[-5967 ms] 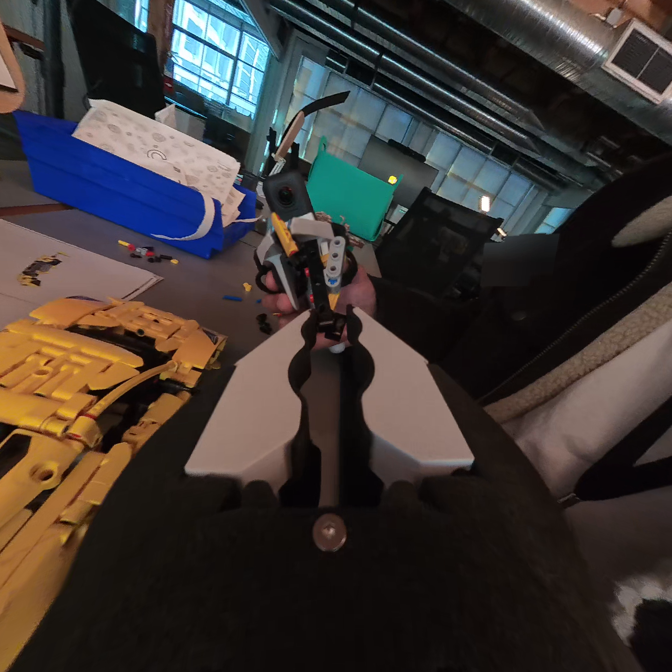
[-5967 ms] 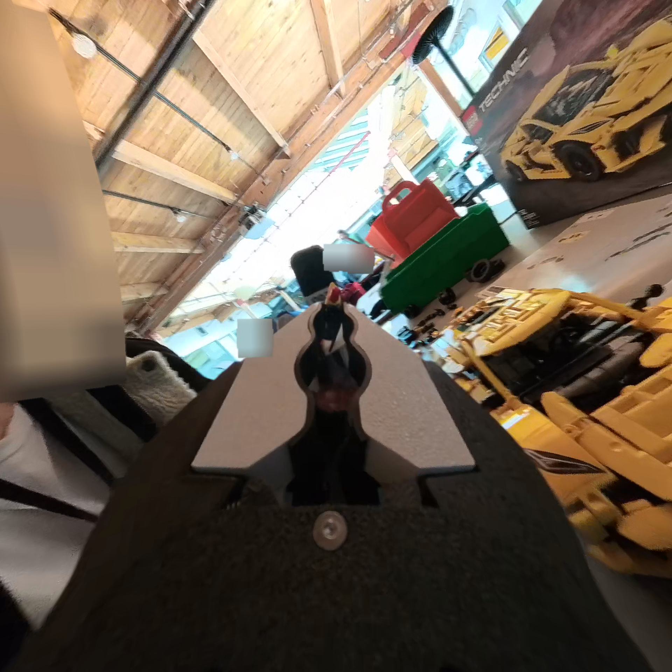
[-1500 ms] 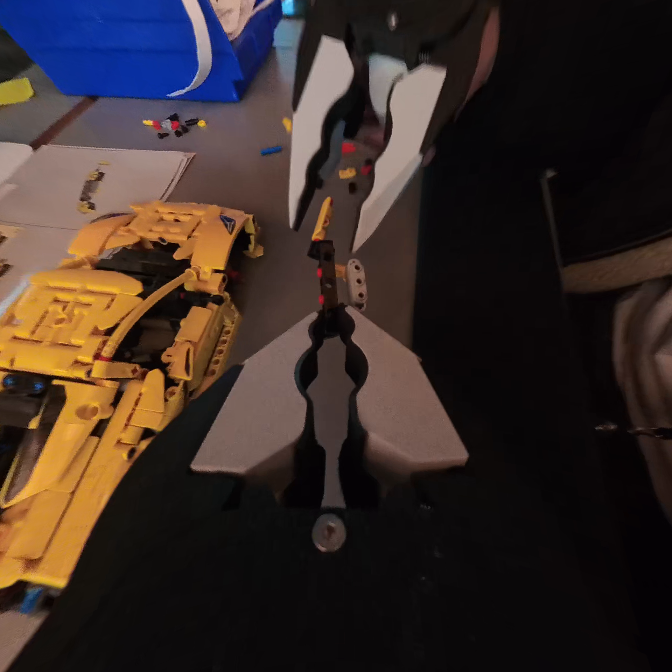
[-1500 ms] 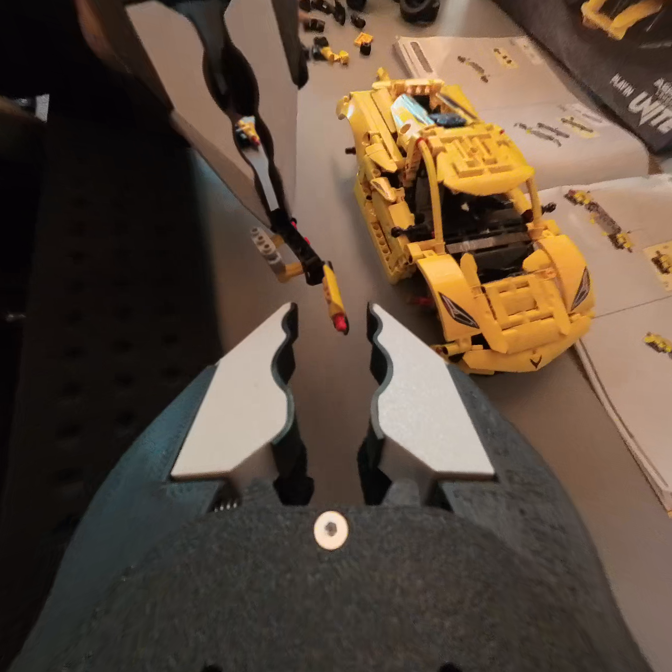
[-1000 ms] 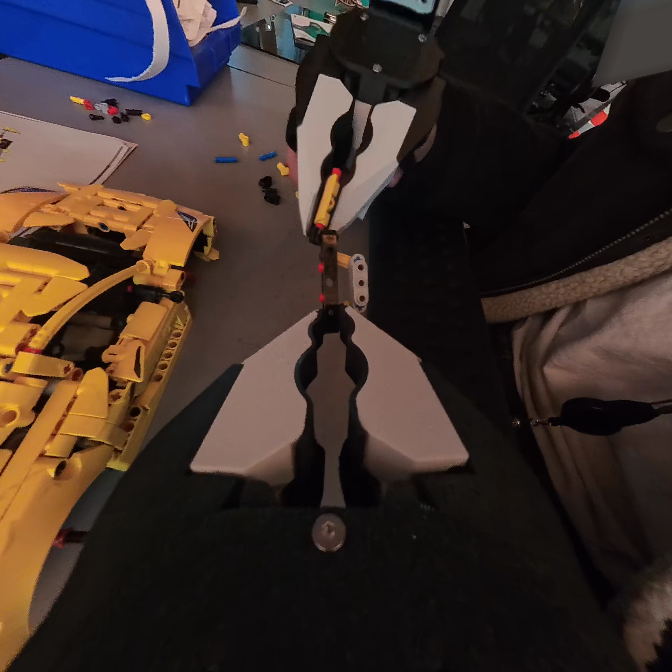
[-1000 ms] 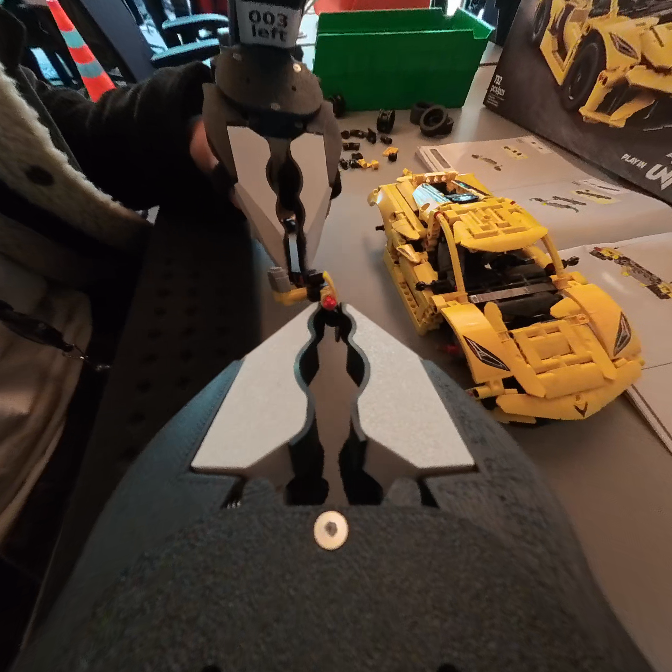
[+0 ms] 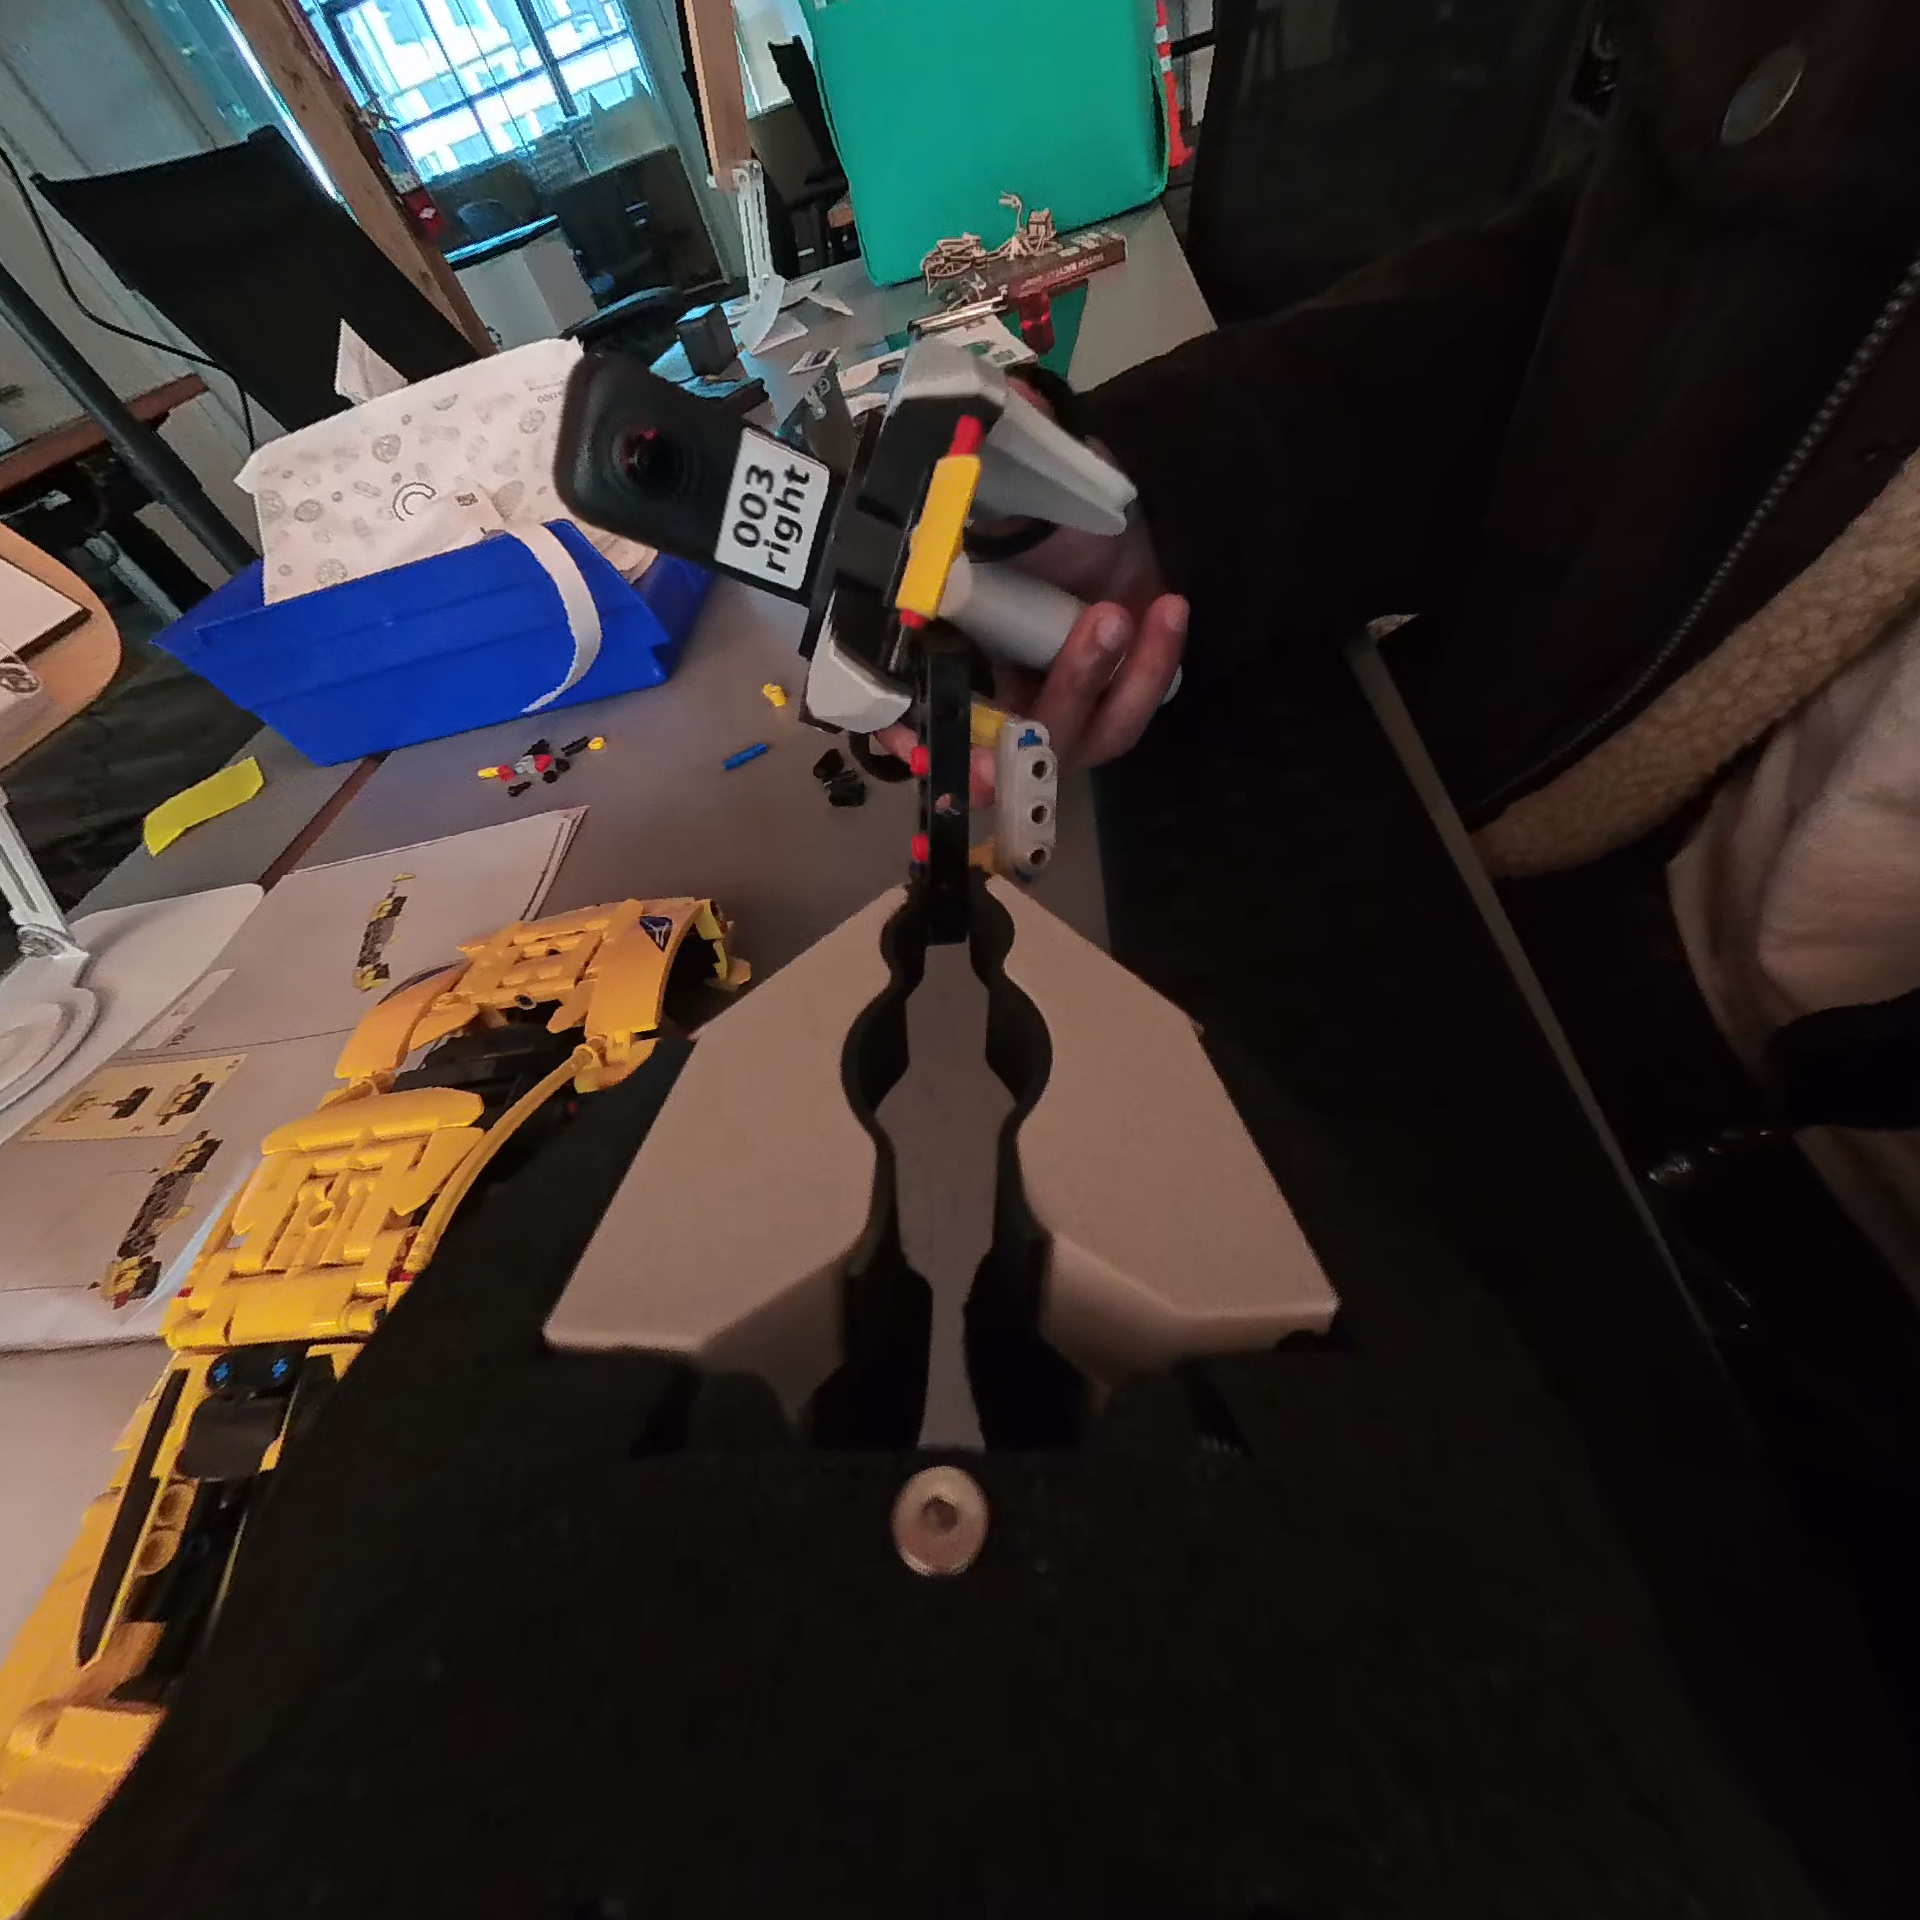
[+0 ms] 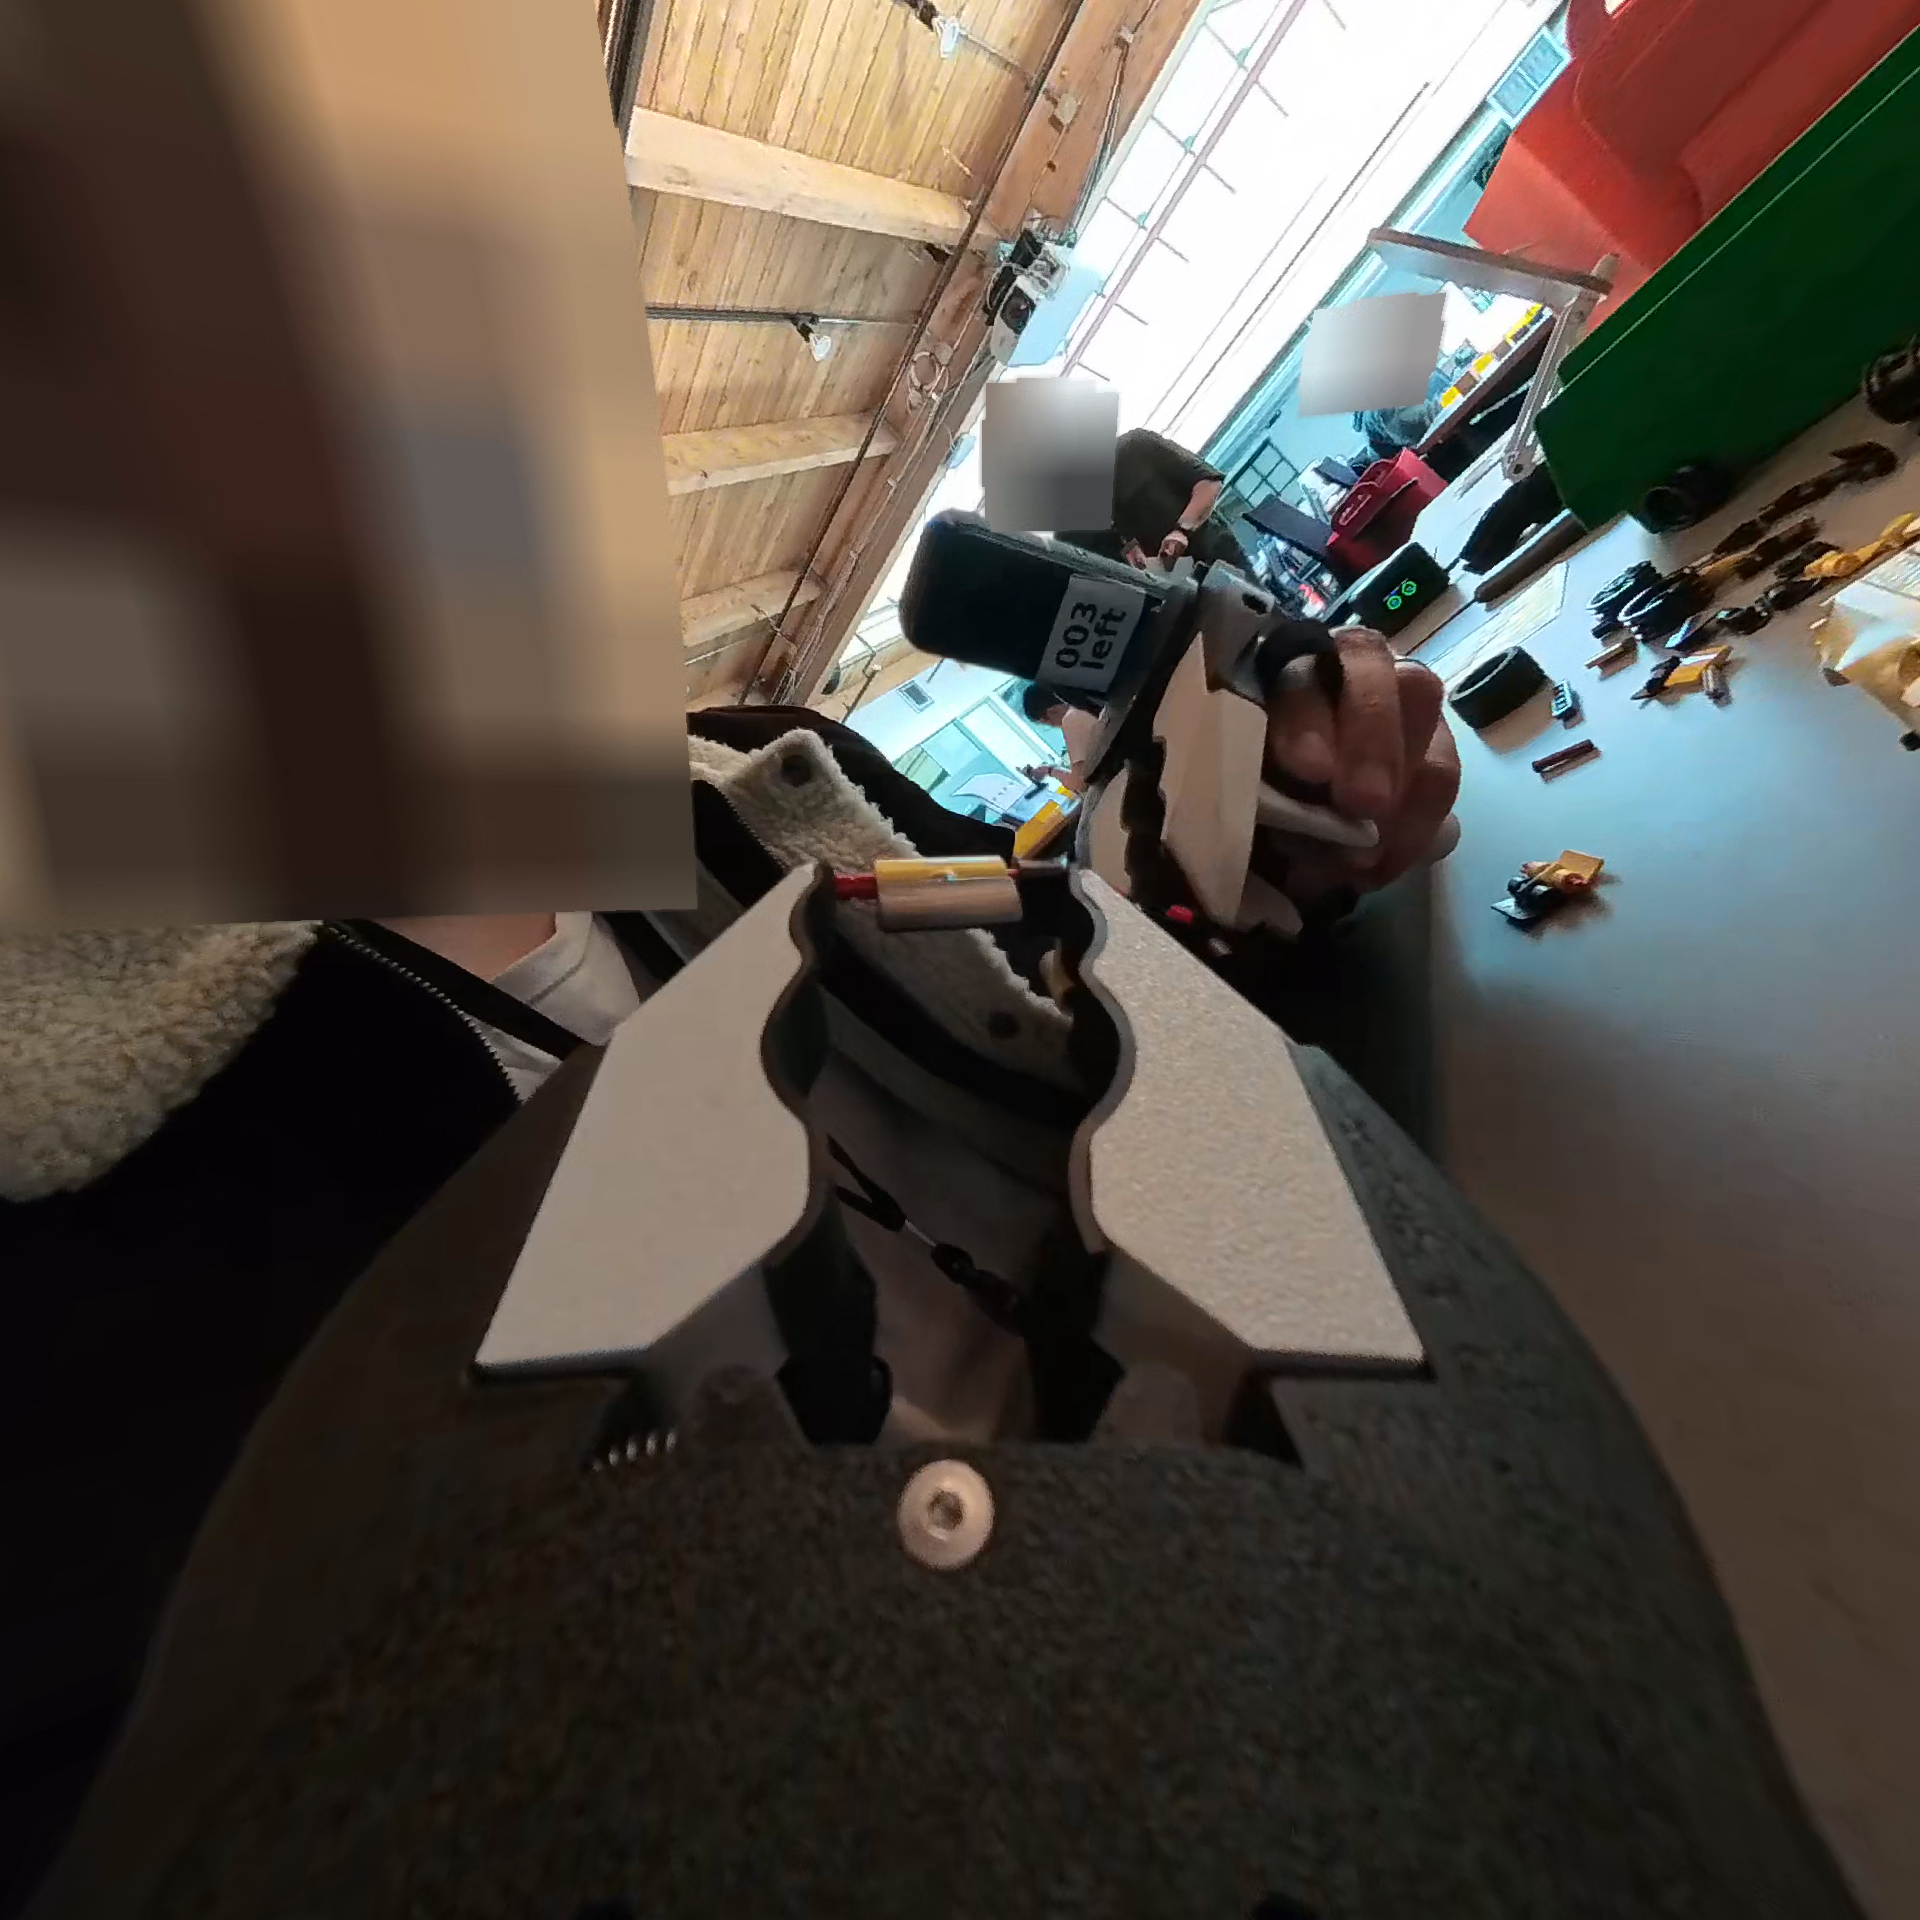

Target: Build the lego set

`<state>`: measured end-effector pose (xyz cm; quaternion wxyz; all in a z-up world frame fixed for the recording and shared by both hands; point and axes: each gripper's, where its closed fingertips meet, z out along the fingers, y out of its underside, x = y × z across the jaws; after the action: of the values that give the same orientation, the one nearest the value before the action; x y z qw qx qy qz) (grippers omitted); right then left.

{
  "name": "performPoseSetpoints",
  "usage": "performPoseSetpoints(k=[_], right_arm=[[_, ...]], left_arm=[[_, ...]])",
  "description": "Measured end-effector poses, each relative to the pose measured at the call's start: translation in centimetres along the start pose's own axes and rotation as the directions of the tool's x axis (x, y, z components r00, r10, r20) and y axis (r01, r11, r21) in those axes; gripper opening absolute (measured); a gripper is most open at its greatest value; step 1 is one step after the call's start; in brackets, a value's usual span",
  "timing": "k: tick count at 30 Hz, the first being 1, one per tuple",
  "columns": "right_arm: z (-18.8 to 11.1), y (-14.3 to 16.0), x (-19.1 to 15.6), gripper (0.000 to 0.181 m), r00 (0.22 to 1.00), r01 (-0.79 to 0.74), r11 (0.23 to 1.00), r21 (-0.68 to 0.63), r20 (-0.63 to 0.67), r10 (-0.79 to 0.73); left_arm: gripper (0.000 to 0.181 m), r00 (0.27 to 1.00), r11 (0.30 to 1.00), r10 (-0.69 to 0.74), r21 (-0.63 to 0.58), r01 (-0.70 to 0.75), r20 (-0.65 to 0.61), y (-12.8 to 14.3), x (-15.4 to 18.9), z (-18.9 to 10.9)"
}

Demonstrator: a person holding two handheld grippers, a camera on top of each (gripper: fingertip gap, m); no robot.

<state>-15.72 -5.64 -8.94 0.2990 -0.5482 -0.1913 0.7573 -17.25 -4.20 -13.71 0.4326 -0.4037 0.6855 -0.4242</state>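
Observation:
My left gripper (image 7: pixel 943 904) is shut on the lower end of a black beam sub-assembly (image 7: pixel 943 769) that has red pins and a grey three-hole piece (image 7: pixel 1023 795) on its side. A yellow piece (image 7: pixel 935 535) with a red axle end sits at the beam's top. My right gripper (image 8: pixel 945 894) holds this yellow piece (image 8: pixel 940 894) end to end between its fingertips, jaws partly apart. It shows turned sideways in the left wrist view (image 7: pixel 914 540). The yellow Lego car (image 7: pixel 416 1143) stands on the table, left of and below my left gripper.
A blue bin (image 7: pixel 416 644) with paper stands at the back left. Instruction sheets (image 7: pixel 436 914) and small loose parts (image 7: pixel 540 764) lie on the table. In the right wrist view a green bin (image 8: pixel 1745 343), a black tyre (image 8: pixel 1496 686) and scattered parts (image 8: pixel 1714 613) lie on the table. The yellow Lego car (image 7: pixel 416 1143) is about 15 centimetres from both grippers' fingertips.
My right gripper has turned sideways and now spans the yellow piece end to end instead of pinching its tip. Both grippers have lifted and tilted up, away from the car.

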Motion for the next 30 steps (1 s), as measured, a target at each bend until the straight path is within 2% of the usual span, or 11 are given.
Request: performPoseSetpoints(k=[14,16,19,22,24,26,28,30], right_arm=[[0.0,0.9,0.5,0.041,0.99,0.127,0.987,-0.097,-0.055,-0.133],[0.0,0.7,0.6,0.04,0.989,0.129,0.988,-0.091,-0.057,-0.134],[-0.2,0.0,0.6,0.04,0.998,0.057,0.998,-0.036,-0.028,-0.058],[-0.4,-0.8,1.2,0.041,0.999,0.02,1.0,0.008,-0.037,-0.02],[-0.8,-1.9,2.1,0.052,0.987,0.111,0.993,0.048,-0.123,-0.104],[-1.6,-2.8,3.2,0.054,0.956,0.202,0.978,0.052,-0.229,-0.185],[-2.5,-3.6,4.4,0.053,0.867,0.364,0.931,0.029,-0.377,-0.327],[-3.4,-4.3,5.2,0.053,0.752,0.491,0.871,-0.022,-0.495,-0.436]], left_arm=[[0.007,0.999,0.997,0.038,-0.064,-0.037,0.016,0.7,0.1,0.4],[0.006,0.999,0.997,0.043,-0.063,-0.041,0.02,0.7,0.1,0.4],[0.006,1.0,0.999,0.005,-0.047,-0.004,0.027,0.6,-0.2,0.2],[0.007,0.99,0.99,-0.142,-0.021,0.142,0.006,0.7,-1.0,-0.1],[0.006,0.957,0.957,-0.289,-0.006,0.289,-0.017,1.1,-1.8,-0.3],[0.006,0.891,0.893,-0.45,-0.009,0.45,-0.058,1.8,-2.3,-0.5],[0.007,0.793,0.798,-0.601,-0.03,0.602,-0.094,2.8,-2.8,-0.6],[0.006,0.706,0.717,-0.689,-0.018,0.696,-0.163,2.7,-2.8,-0.8]])
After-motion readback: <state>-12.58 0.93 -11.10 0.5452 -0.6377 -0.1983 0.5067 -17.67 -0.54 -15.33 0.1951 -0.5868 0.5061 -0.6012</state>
